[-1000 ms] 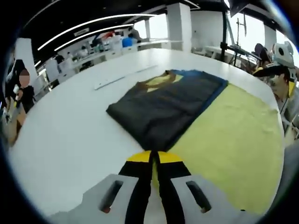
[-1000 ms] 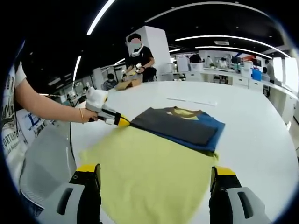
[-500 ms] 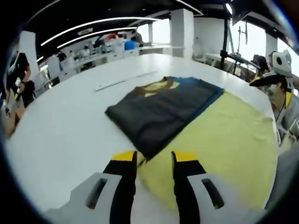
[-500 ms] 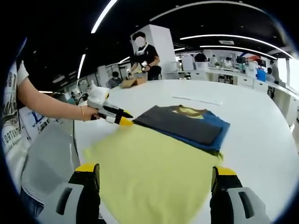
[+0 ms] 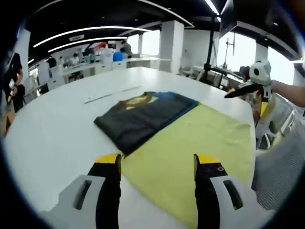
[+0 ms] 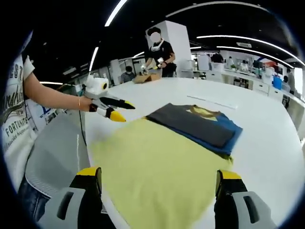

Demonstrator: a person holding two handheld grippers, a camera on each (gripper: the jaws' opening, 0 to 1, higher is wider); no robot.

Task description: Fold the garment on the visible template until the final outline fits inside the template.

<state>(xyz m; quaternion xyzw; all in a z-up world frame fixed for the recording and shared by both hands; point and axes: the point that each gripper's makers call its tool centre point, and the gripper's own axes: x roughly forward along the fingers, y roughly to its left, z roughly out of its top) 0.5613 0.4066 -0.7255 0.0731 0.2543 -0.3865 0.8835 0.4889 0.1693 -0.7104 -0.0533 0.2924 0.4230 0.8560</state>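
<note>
On yellow template (image 6: 157,167); folded garment (image 6: 198,126)

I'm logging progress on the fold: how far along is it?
Done: the garment lies folded into a compact rectangle on the yellow template, apparently inside its outline. In hand: nothing; the left gripper and right gripper are open, off the cloth. Left: perhaps only a fit check.

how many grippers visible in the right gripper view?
2: the right gripper with jaws wide apart at the bottom, and the left gripper, open, held in a hand at left beyond the yellow template.
</note>
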